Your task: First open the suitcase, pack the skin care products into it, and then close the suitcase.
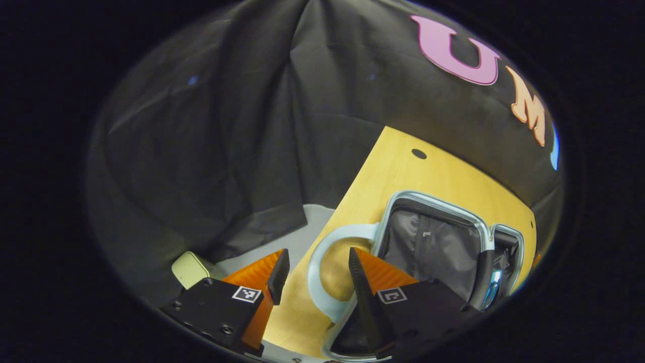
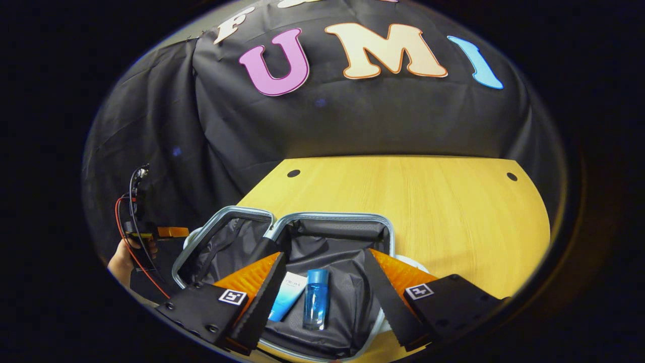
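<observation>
Both grippers, right [image 2: 322, 295] and left [image 1: 315, 282], are open, holding nothing; with bottle [image 2: 316, 298] and tube [image 2: 287, 302] in the case [image 2: 332, 218], I should swing the left half [image 2: 221, 247] over gently.

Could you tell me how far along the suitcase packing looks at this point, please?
Opening is done: the suitcase lies spread open on the table. Packing looks done or nearly so: a blue bottle and a tube lie in its lined half. Nothing is in hand; the right claw hovers open above them, and the left claw is open by the handle. Closing remains.
</observation>
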A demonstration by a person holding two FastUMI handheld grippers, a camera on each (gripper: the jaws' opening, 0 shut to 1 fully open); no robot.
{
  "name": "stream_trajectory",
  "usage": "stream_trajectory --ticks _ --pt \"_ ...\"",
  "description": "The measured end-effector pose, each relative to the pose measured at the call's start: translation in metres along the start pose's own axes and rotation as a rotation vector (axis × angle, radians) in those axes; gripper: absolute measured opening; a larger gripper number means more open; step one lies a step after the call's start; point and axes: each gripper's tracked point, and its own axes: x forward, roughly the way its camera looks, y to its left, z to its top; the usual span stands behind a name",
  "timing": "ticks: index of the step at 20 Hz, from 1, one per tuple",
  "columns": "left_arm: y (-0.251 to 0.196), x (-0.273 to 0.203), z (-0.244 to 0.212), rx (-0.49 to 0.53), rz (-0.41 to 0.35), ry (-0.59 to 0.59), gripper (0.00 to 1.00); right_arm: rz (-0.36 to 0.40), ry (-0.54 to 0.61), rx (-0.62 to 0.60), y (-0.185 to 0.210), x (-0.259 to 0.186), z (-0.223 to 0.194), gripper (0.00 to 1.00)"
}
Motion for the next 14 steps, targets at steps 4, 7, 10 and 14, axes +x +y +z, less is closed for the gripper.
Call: stream_trajectory --ticks 4,7,10,14 --pt "0.011 0.018 -0.014 -0.004 -0.009 0.072 0.74 -0.014 -0.009 -0.011 -0.006 -0.009 0.001 0.98" --pt "0.024 0.011 -0.020 -0.039 -0.016 0.166 0.42 -0.021 -0.019 -0.011 -0.013 -0.015 0.001 0.98" --pt "0.032 0.002 -0.011 -0.069 -0.021 0.174 0.13 -0.022 -0.030 -0.009 -0.020 -0.019 0.001 0.98" --pt "0.021 -0.013 -0.001 -0.030 0.007 0.126 0.07 -0.007 -0.055 -0.009 -0.030 -0.030 0.002 0.98"
